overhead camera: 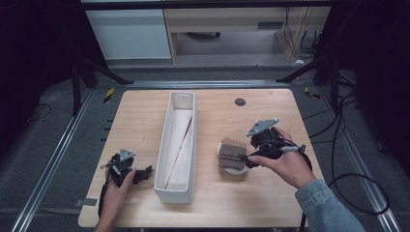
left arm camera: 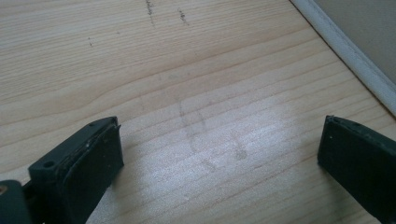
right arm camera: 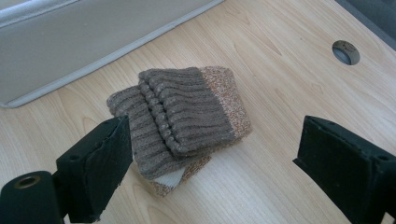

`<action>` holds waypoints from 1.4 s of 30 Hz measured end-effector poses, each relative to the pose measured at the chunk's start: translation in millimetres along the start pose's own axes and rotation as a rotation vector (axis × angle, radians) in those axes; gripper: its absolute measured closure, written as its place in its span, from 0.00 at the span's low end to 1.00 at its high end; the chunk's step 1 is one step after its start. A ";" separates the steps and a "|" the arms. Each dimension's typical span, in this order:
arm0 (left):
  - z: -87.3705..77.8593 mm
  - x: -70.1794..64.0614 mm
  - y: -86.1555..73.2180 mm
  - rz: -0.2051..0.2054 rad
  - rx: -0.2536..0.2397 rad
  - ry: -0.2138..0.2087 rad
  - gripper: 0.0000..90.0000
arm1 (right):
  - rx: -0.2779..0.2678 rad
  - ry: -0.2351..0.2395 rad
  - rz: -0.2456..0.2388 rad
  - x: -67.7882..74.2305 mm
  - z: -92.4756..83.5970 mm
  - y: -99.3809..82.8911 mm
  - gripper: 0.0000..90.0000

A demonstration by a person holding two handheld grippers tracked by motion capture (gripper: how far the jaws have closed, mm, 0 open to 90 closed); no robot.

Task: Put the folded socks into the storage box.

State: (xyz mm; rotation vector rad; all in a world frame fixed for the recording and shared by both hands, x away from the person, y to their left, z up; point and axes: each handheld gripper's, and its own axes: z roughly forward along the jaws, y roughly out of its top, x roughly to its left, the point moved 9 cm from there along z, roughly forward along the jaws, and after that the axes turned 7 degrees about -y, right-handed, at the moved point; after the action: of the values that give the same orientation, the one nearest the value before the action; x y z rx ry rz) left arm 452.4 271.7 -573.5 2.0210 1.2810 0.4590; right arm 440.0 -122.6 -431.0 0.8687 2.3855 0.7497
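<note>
1. Folded brown knit socks (overhead camera: 232, 155) lay on the wooden table (overhead camera: 270, 203), right of the long white bin (overhead camera: 176, 145), near it but apart.
2. Right gripper (overhead camera: 251, 159) sat just beside the socks, jaws wide apart, holding nothing.
3. Left gripper (overhead camera: 145, 172) rested near the bin's left wall, jaws wide open w/ bare wood between.

A long white bin (overhead camera: 167, 159) stands on the wooden table (overhead camera: 270, 203)
</note>
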 end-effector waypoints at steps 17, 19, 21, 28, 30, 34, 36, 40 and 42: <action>0.0 0.0 0.0 0.000 0.000 0.000 0.00 | 0.022 0.028 -0.053 10.2 6.8 8.9 0.18; 0.0 0.0 0.0 0.000 0.000 0.000 0.00 | 0.026 0.034 -0.055 11.6 8.1 8.6 0.18; 0.0 0.0 0.0 0.000 0.000 0.000 0.00 | 0.030 0.042 -0.058 14.1 11.8 8.3 0.18; 0.0 -0.1 0.0 -0.001 0.000 0.000 0.00 | 0.047 0.074 -0.082 23.4 21.6 6.8 0.19; 0.0 -0.1 0.0 -0.001 0.000 0.000 0.00 | 0.050 0.079 -0.091 25.8 24.2 6.5 0.21; 0.0 -0.1 0.0 -0.001 0.000 0.000 0.00 | 0.054 0.095 -0.092 29.7 28.2 4.4 0.26; -0.1 -0.1 -0.1 -0.001 0.000 0.000 0.00 | 0.053 0.099 -0.092 31.8 30.2 3.6 0.27; -0.2 -0.4 -0.2 -0.001 0.000 -0.001 0.00 | 0.056 0.111 -0.100 36.3 34.0 1.2 0.27; -0.2 -0.4 -0.3 -0.001 0.000 -0.001 0.00 | 0.055 0.116 -0.107 38.0 34.9 0.2 0.24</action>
State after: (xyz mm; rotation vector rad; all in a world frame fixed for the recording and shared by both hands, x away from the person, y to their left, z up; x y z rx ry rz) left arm 451.8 271.5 -573.5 2.0209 1.2811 0.4574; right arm 435.3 -84.9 -466.0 0.7303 2.5432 0.7129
